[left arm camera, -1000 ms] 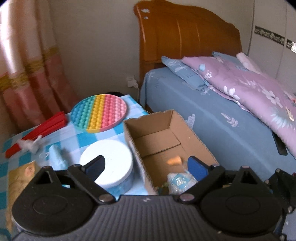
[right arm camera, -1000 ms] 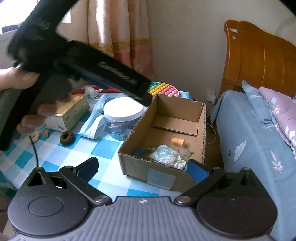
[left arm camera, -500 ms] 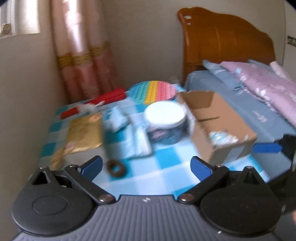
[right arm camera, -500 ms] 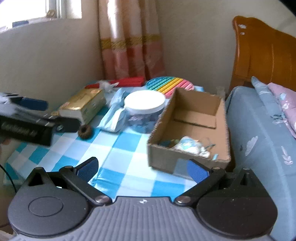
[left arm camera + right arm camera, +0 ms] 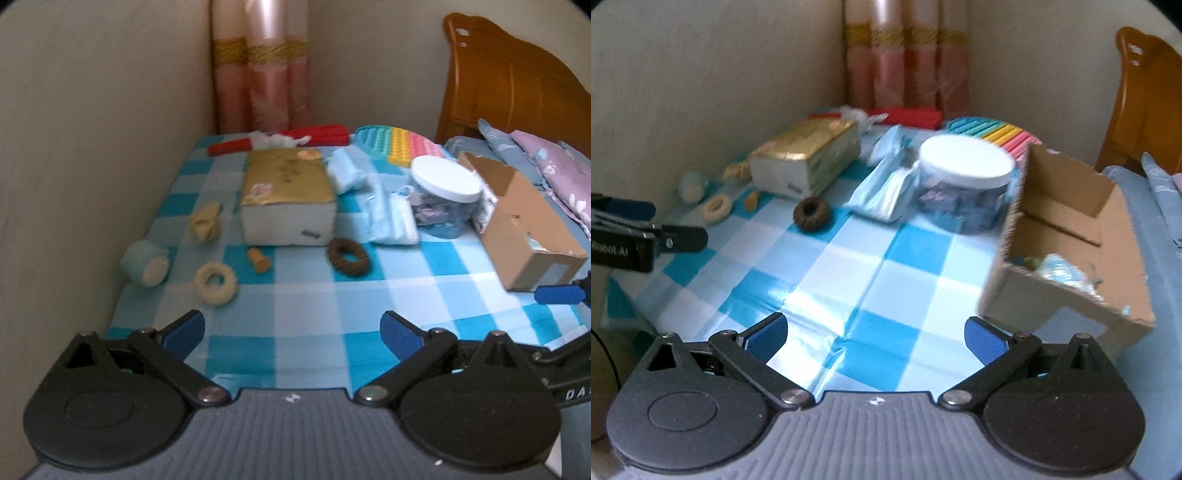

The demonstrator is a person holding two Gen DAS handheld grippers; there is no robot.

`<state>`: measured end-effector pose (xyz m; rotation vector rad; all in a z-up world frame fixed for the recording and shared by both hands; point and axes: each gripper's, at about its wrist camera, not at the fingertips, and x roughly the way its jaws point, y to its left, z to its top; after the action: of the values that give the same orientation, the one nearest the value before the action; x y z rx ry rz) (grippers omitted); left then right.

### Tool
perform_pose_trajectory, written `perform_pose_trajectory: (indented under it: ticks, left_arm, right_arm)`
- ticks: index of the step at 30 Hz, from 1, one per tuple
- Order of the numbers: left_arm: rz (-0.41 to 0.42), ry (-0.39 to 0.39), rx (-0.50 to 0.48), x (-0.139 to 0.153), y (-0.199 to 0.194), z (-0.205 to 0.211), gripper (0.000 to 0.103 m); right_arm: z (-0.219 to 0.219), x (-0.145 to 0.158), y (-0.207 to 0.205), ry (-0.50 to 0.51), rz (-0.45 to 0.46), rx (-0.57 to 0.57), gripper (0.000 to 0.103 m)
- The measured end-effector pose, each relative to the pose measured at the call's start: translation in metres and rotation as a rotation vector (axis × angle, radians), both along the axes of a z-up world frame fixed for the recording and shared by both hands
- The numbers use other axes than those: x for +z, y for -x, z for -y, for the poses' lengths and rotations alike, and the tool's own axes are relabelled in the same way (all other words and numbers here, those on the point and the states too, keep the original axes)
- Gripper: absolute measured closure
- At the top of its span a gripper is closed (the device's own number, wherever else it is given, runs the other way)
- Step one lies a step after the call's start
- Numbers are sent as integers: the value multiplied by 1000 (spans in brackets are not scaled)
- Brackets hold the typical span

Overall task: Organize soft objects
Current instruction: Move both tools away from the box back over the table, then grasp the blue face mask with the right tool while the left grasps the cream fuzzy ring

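Hovering over the near edge of the checkered surface [image 5: 332, 295], the left claw [image 5: 293, 328] gapes wide with nothing between its blue pads. The right claw [image 5: 875, 334] hangs just as wide and just as bare.

Taking the gold-topped tissue pack [image 5: 286, 195] as the marker: a brown hair tie [image 5: 347, 256] lies just in front of its right corner, a small orange foam plug [image 5: 258, 259] in front of its left corner, and a cream hair tie [image 5: 215, 283] nearer still, beyond the plug. A pale yellow soft lump [image 5: 205, 221] sits to the pack's left, and a mint-coloured roll [image 5: 144, 262] lies farther left, by the wall. Right of the pack rest folded blue face masks [image 5: 389, 218], then a white-lidded jar [image 5: 445, 195], then the cardboard box [image 5: 1071, 236], which holds a few pale blue soft items. Behind the pack lie a red case [image 5: 295, 138] and a rainbow bubble mat [image 5: 399, 146].
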<state>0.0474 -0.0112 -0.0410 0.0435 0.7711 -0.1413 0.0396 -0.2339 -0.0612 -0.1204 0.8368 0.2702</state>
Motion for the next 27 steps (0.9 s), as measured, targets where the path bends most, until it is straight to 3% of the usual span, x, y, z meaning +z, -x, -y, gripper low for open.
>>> perform_pose_trajectory:
  ticks: [12, 19, 25, 27]
  left_arm:
    - [-61, 34, 83, -31, -25, -38, 2]
    - [-50, 14, 112, -39, -41, -43, 3]
    - [-46, 10, 133, -45, -54, -45, 8]
    - [-40, 13, 134, -46, -58, -45, 14]
  right_arm:
    - [-48, -18, -37, 72, -46, 64, 0]
    - [-58, -26, -57, 72, -61, 78, 0]
    - [-63, -31, -68, 64, -66, 85, 0]
    - [-64, -32, -70, 62, -65, 90, 0]
